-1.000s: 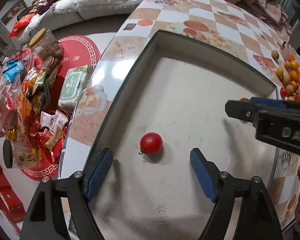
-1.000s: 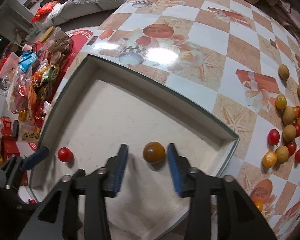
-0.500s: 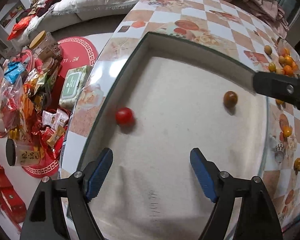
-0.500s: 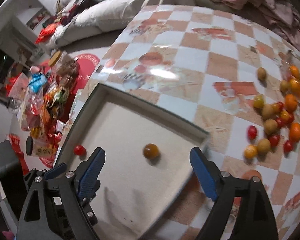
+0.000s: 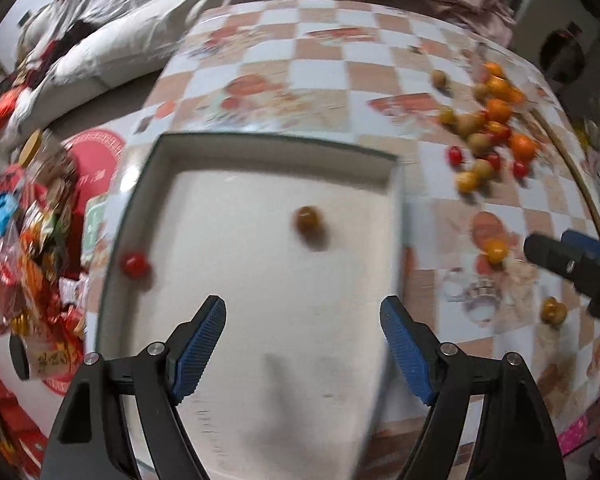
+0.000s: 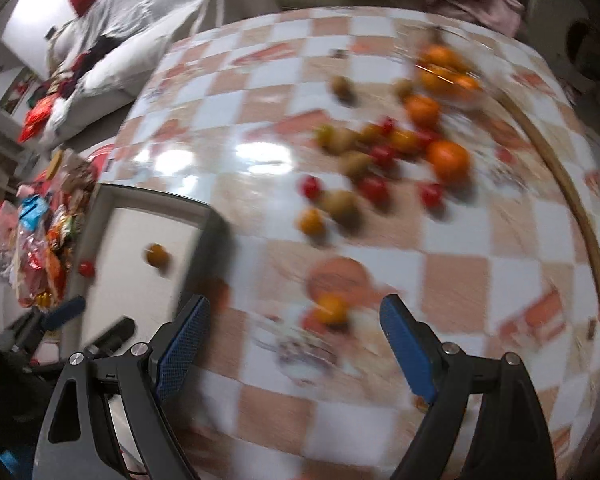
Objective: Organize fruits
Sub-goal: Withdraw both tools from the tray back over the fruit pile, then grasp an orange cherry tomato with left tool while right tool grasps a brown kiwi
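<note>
A shallow white tray [image 5: 276, 144] lies on the checked table. In it are a red cherry tomato [image 5: 134, 264] by the left wall and a brown-orange tomato [image 5: 306, 218] near the middle. My left gripper [image 5: 302, 344] is open and empty above the tray's near part. My right gripper [image 6: 294, 344] is open and empty over the table right of the tray [image 6: 204, 216], with a small orange tomato [image 6: 330, 308] just ahead. A heap of mixed small fruits [image 6: 388, 148] lies farther off; it also shows in the left wrist view [image 5: 488, 132].
Snack packets [image 5: 24, 236] are piled on the floor left of the table. A wooden hoop edge [image 6: 572, 200] curves along the table's right side. Cushions and clothes lie beyond the far edge. The right gripper's tip [image 5: 564, 256] enters the left wrist view at right.
Both grippers have pulled back from the tray. The right one let go of the brown-orange tomato, opened wide and swung right toward the fruit heap. The red tomato rolled to the tray's left wall.
</note>
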